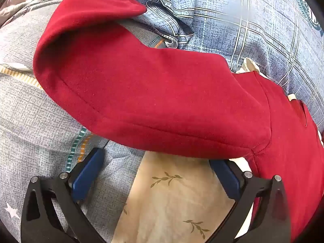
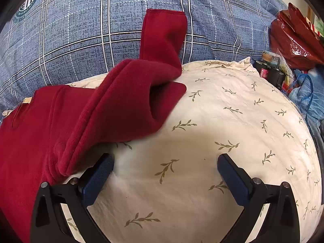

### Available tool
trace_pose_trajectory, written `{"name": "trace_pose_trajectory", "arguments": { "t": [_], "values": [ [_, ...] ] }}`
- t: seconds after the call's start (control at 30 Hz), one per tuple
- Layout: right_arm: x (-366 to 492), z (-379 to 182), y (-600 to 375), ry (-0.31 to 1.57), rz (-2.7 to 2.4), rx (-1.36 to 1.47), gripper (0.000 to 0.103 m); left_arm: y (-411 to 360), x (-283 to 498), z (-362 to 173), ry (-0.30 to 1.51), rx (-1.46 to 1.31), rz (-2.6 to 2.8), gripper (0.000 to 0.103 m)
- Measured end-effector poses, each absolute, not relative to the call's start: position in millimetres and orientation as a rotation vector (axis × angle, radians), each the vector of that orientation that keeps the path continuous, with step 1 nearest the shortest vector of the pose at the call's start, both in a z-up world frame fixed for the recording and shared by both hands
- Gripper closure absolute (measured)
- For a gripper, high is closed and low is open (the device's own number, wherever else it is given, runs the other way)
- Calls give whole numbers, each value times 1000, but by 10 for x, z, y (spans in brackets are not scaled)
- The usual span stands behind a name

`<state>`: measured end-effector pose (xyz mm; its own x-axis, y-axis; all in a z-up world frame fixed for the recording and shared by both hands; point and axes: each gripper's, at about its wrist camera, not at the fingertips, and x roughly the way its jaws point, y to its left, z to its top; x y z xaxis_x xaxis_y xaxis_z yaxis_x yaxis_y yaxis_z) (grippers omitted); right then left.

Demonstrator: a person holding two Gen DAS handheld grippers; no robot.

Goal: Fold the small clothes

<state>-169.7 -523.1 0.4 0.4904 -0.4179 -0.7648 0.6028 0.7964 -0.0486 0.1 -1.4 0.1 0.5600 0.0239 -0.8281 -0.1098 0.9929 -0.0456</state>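
Observation:
A small red fleece top [image 1: 145, 93] lies across a cream pillow with a leaf print [image 1: 172, 202] and the blue bedding. In the left wrist view one red sleeve stretches up and to the left, its cuff near the top. My left gripper [image 1: 160, 162] stands open just below the sleeve's lower seam; its right fingertip is tucked under the red cloth. In the right wrist view the other sleeve [image 2: 129, 93] lies bent and bunched, with its cuff pointing up over the plaid. My right gripper [image 2: 165, 160] is open over the bare pillow [image 2: 232, 121], its left finger beside the sleeve's edge.
Blue plaid bedding [image 2: 101, 30] covers the far side. Greyer quilt fabric with stitched stripes [image 1: 30, 121] lies at the left. A red foil bag [image 2: 293, 36], a dark box and blue plastic bags [image 2: 305, 93] sit at the pillow's far right.

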Motion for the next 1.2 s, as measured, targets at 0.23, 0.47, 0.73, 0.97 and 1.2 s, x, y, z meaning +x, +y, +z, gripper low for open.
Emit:
{"name": "trace_pose_trajectory", "arguments": {
  "t": [0.23, 0.47, 0.73, 0.97, 1.2],
  "values": [
    [-1696, 4, -5231, 857, -627, 238, 0, -30, 2, -7, 972, -117, 68, 0],
    [-1696, 4, -5231, 856, -627, 238, 0, -24, 7, -3, 976, -120, 67, 0],
    [-1672, 6, -5216, 862, -632, 231, 0, 13, -52, 26, 997, -126, 58, 0],
    [-1900, 154, -5020, 915, -609, 233, 0, -20, -310, 326, 927, -69, 34, 0],
    [-2475, 703, -4416, 854, -454, 209, 0, -250, -676, 706, 830, -10, -56, 0]
  ]
}}
